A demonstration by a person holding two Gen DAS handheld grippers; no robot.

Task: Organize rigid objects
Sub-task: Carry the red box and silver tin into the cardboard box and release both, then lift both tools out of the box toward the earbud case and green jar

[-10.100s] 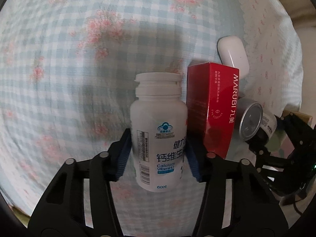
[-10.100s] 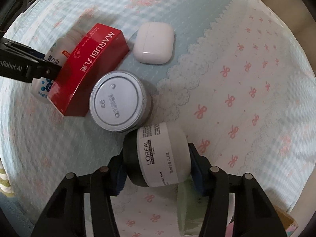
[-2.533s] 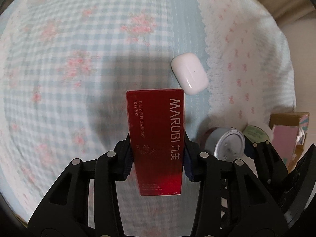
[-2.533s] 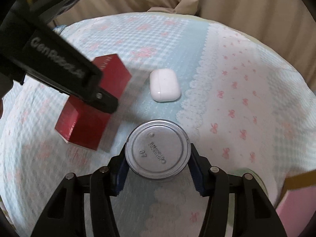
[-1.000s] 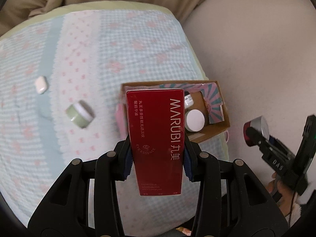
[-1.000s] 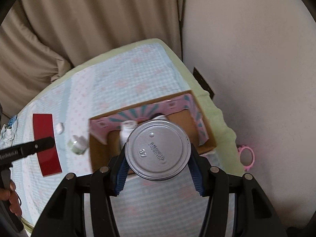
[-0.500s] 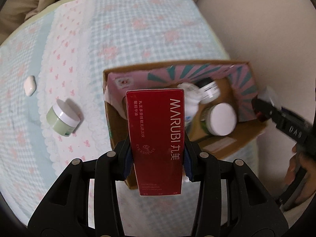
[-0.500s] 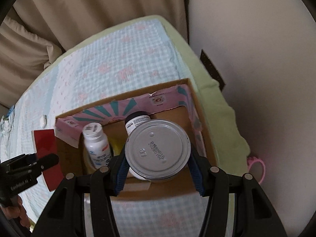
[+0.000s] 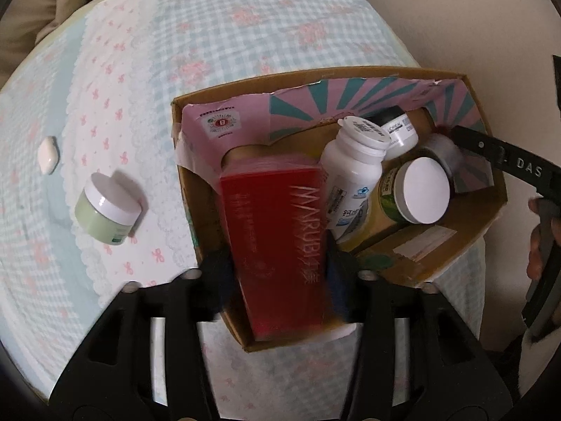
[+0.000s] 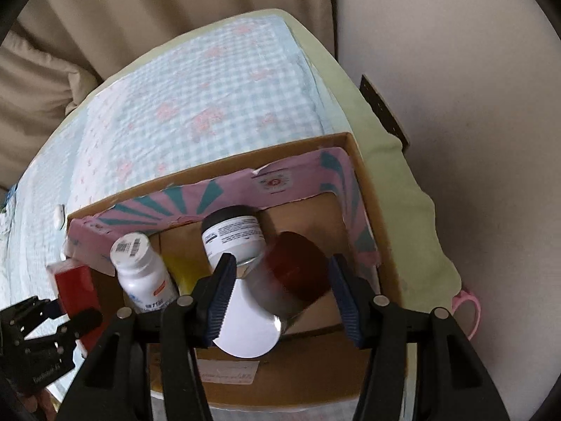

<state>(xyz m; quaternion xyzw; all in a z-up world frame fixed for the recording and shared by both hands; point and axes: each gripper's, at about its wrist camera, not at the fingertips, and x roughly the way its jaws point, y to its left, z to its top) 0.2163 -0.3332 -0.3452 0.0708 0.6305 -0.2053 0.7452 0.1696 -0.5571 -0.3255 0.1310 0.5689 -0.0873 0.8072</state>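
Observation:
A cardboard box (image 9: 466, 245) (image 10: 364, 182) with a pink and teal lining stands on the bed. In it are a white vitamin bottle (image 9: 350, 172) (image 10: 140, 270), a L'Oreal jar (image 9: 399, 129) (image 10: 233, 238) and a yellow jar with a white lid (image 9: 417, 193). My left gripper (image 9: 280, 273) has opened around the red MARUBI box (image 9: 280, 242), which blurs as it drops into the cardboard box. My right gripper (image 10: 278, 291) is open over the cardboard box. The red tin (image 10: 291, 273) tips between its fingers, blurred.
A green cream jar (image 9: 105, 210) and a white earbud case (image 9: 47, 154) lie on the bedspread left of the cardboard box. A beige wall is to the right. Curtains hang behind the bed. A pink ring (image 10: 470, 308) lies by the bed's edge.
Both grippers came down to the cardboard box and opened. The red MARUBI box and the silver-bottomed tin slipped out of the jaws and are falling into it.

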